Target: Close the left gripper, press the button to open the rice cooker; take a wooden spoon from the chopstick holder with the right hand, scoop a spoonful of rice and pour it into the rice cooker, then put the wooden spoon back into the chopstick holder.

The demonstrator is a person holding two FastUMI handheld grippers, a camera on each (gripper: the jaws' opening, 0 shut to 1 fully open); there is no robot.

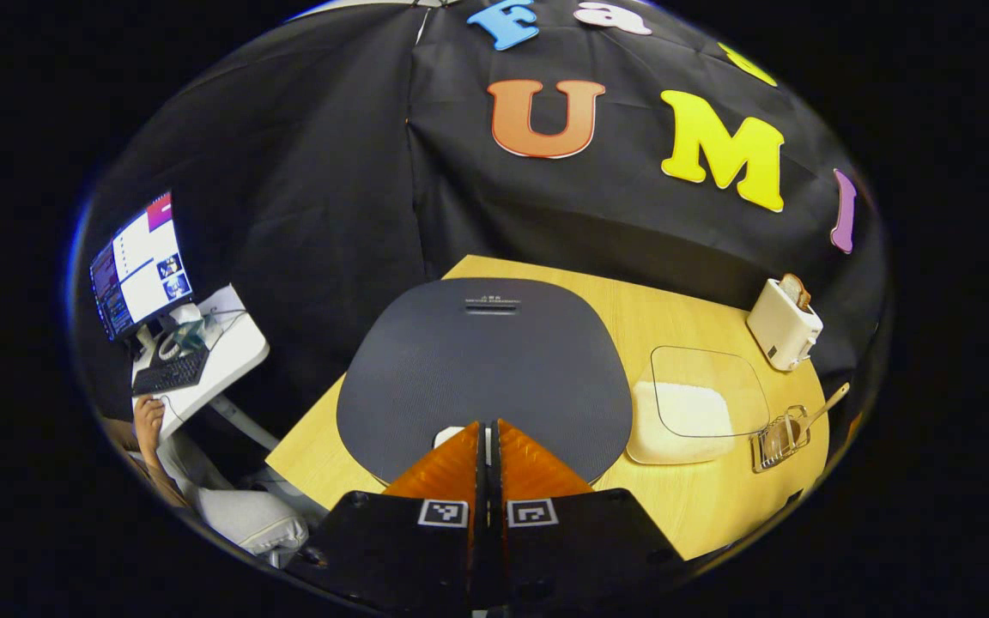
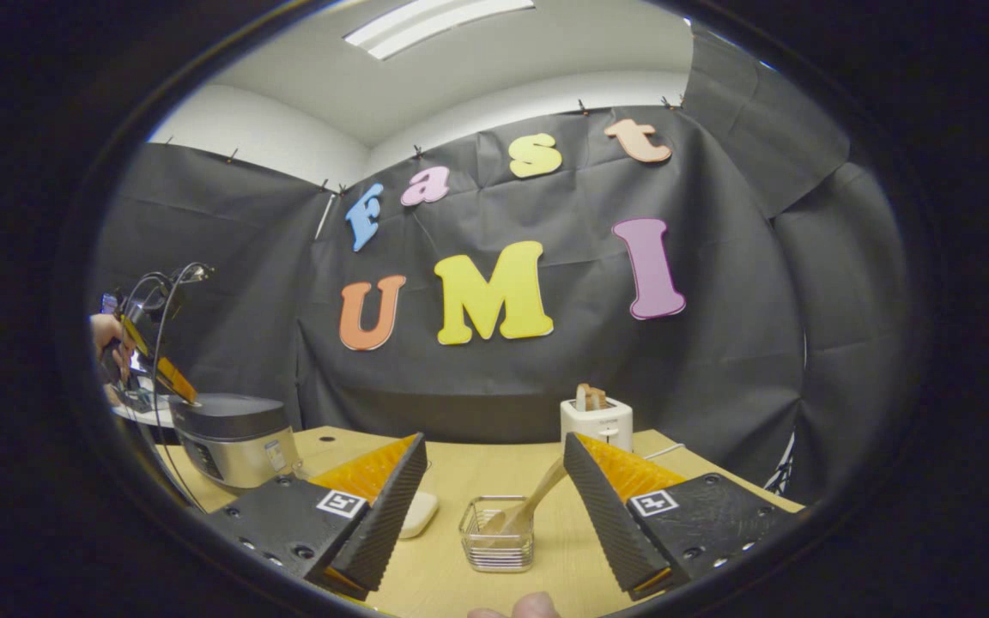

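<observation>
Here, left tongs (image 1: 486,427) pressed together over rice cooker (image 1: 482,369) button, right tongs (image 2: 494,463) spread, empty.

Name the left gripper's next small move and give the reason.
Probably press straight down. The left gripper is shut, its tips over the button at the near edge of the rice cooker, whose lid is still down. The wooden spoon still sits in its holder.

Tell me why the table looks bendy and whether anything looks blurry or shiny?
In the left gripper view, the fisheye lens curves the table edge and stretches the rice cooker lid, which stays sharp and matte. In the right gripper view, ceiling lights glare bright white, the right gripper looks large but crisp, and the wooden spoon is clear.
</observation>
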